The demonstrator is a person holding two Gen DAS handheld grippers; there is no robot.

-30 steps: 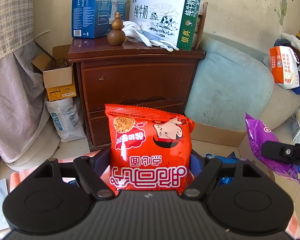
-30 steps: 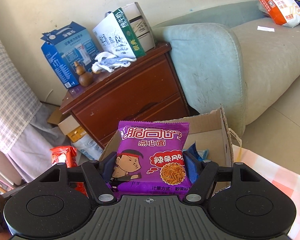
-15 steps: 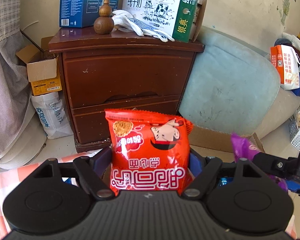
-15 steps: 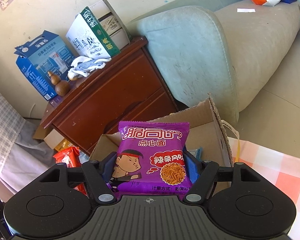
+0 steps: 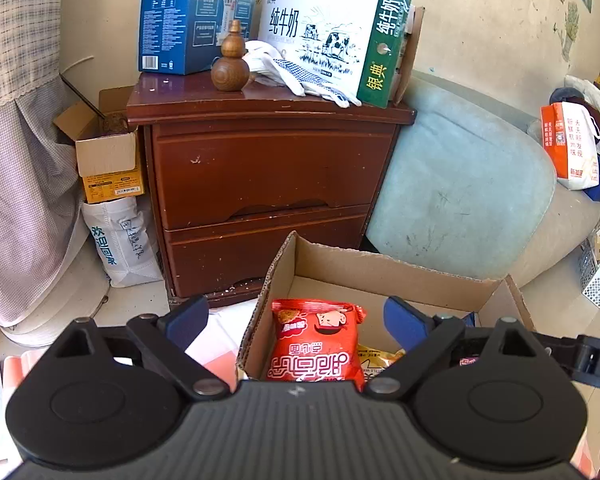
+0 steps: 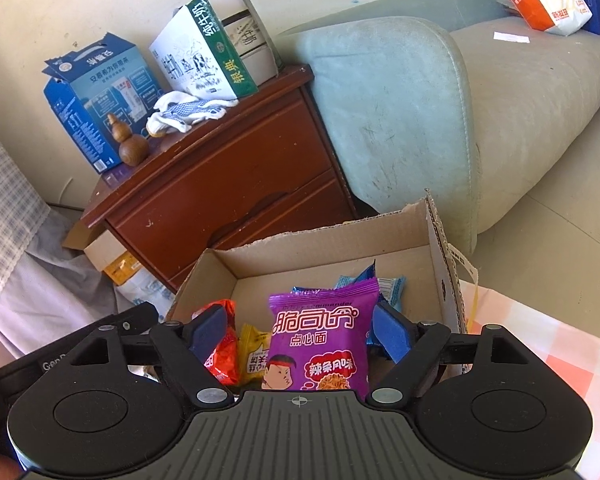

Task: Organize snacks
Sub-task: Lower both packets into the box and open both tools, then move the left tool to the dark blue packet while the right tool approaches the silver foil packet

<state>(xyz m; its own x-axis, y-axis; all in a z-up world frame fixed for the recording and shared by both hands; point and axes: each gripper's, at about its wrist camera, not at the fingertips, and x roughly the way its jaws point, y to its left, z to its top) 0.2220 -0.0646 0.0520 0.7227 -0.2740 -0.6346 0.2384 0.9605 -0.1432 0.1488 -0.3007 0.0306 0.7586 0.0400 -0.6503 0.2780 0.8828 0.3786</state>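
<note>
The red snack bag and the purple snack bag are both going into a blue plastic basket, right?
Not a blue plastic basket: it is a brown cardboard box. The right wrist view shows the purple snack bag and the red snack bag both over that open box, between the opening jaws of the right gripper and left gripper.

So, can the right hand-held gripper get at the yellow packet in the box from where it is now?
Probably not directly. The yellow packet lies low in the cardboard box, wedged between the red packet and the purple packet, which stands between the opening fingers of the right hand-held gripper.
</note>
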